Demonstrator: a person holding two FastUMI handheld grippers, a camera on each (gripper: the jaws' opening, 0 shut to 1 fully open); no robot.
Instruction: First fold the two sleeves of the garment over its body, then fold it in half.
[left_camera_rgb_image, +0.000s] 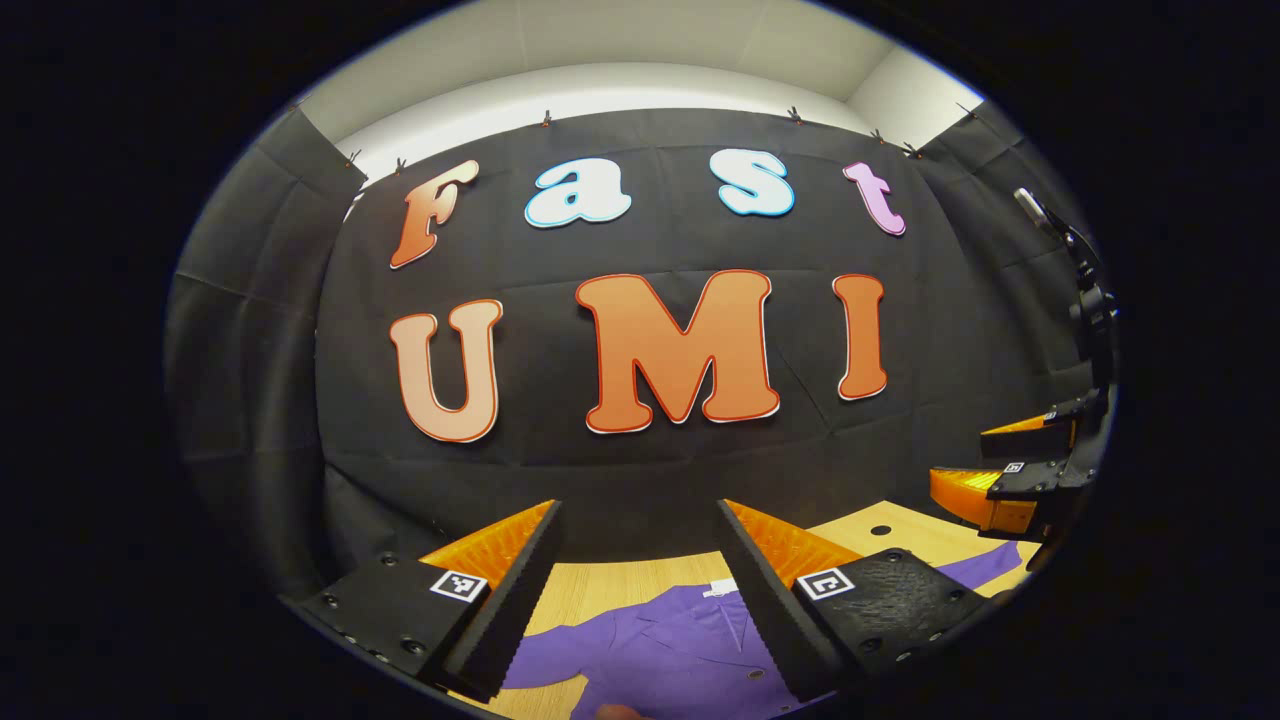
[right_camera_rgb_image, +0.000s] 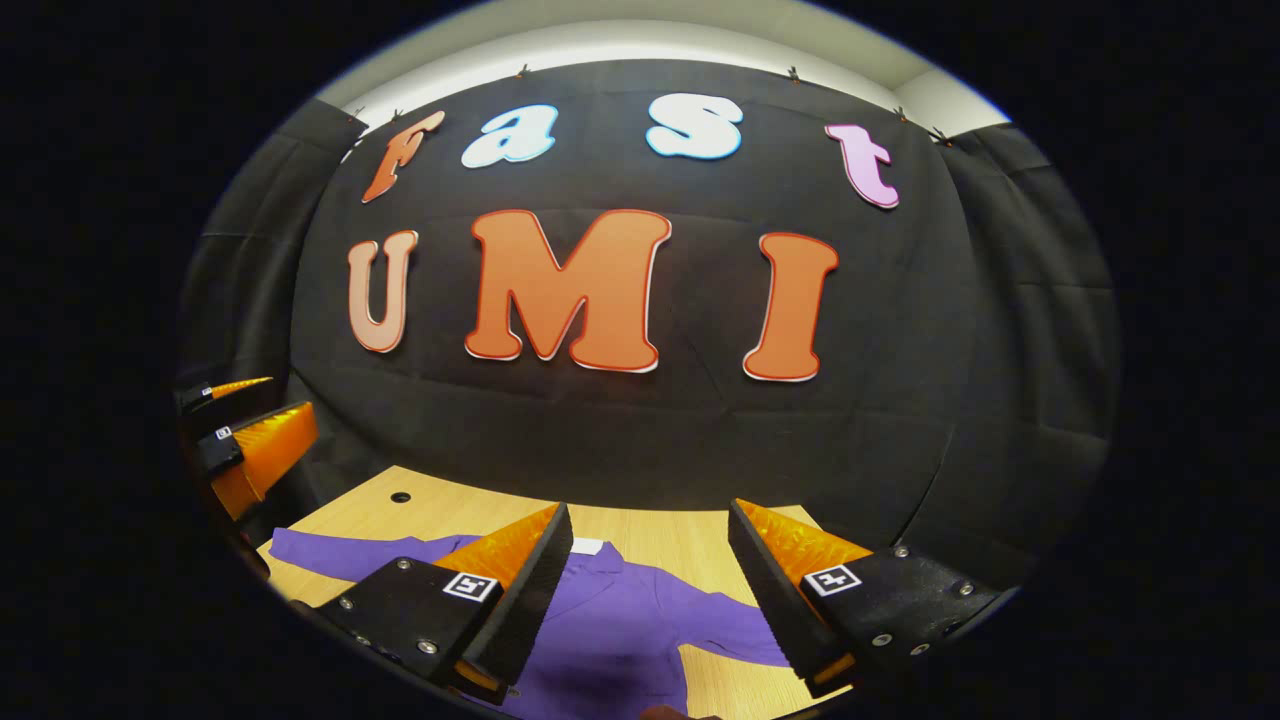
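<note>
Wooden table (right_camera_rgb_image: 690, 545) carries purple garment (right_camera_rgb_image: 620, 625) laid flat, white neck label (right_camera_rgb_image: 587, 546) unreadable; left gripper (left_camera_rgb_image: 640, 590), right gripper (right_camera_rgb_image: 650, 590) fingers spread, holding nothing.

A staged recording booth, not a lived-in room

The place was a small booth for recording: black cloth (right_camera_rgb_image: 640, 420) hung as a wall behind the work area and on both sides, and it was fixed by small clips (left_camera_rgb_image: 546, 119) along its upper edge. Above the cloth there was a plain pale wall and ceiling (left_camera_rgb_image: 640, 60), with no window and no furniture. In front stood a light wooden table (right_camera_rgb_image: 660, 540) with a round cable hole (right_camera_rgb_image: 401, 496) in it, like an office desk. In the left gripper view, some dark equipment on a stand (left_camera_rgb_image: 1085, 290) stood at the right edge; what it was could not be told.
</note>
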